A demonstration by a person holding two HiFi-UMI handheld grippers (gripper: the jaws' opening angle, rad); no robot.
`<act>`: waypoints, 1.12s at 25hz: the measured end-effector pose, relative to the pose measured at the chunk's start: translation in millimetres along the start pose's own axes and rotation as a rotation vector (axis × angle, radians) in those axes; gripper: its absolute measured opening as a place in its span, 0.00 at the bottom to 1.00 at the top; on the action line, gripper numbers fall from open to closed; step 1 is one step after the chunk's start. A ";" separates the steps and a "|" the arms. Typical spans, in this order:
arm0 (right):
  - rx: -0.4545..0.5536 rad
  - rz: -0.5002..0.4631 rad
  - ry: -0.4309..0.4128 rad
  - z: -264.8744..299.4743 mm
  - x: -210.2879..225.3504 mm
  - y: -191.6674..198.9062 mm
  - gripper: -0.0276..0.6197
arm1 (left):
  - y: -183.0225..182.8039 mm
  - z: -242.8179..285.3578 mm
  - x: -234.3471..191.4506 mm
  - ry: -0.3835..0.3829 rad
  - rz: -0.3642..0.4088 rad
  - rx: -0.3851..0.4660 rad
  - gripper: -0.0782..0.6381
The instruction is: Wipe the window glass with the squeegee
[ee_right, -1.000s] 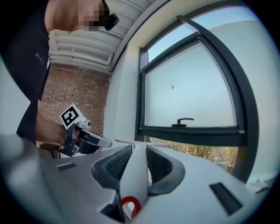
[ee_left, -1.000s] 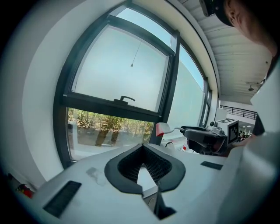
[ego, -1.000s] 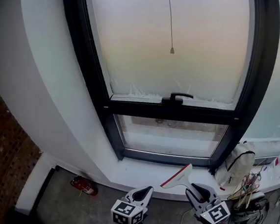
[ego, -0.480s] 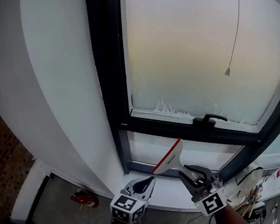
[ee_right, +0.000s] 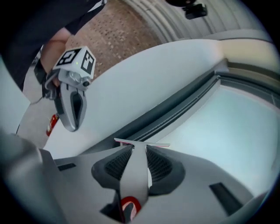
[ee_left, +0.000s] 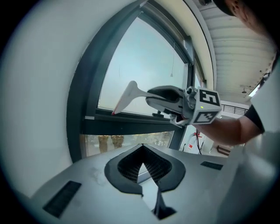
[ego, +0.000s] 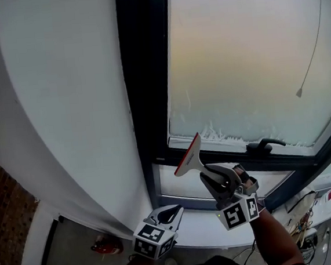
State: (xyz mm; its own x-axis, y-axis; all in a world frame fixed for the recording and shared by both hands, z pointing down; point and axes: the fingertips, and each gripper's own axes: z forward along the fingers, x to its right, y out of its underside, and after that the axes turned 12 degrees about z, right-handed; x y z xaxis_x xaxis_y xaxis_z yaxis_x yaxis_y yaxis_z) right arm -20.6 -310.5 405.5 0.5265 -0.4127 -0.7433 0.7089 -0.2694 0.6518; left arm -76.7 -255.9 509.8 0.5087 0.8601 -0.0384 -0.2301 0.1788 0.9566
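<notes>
Squeegee (ego: 189,156) clamped by handle in my right gripper (ego: 212,180) jaws, blade just ahead of them, near lower left corner of window glass (ego: 246,63); contact unclear. My left gripper (ego: 169,215) hangs below, jaws together, empty. No wiped strip visible; I judge whole pane left.

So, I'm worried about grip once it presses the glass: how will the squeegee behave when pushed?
Probably stiff: the squeegee juts out straight, unsupported. Likely light: the right claw carries it by the handle alone. It may pivot under pressure: the smooth, narrow handle is pinched from two sides only.
</notes>
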 end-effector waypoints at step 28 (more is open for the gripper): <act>-0.049 -0.584 0.058 107.1 54.2 28.1 0.19 | 1.7 32.1 -0.6 -0.047 -0.132 0.035 0.11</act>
State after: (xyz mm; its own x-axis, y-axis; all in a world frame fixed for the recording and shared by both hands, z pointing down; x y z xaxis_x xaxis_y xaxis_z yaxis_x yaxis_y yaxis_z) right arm -22.4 -433.6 399.7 0.0659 -0.1595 -0.9850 0.9094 -0.3967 0.1251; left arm -50.8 -271.5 520.8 0.5713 0.8066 -0.1519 -0.1296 0.2714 0.9537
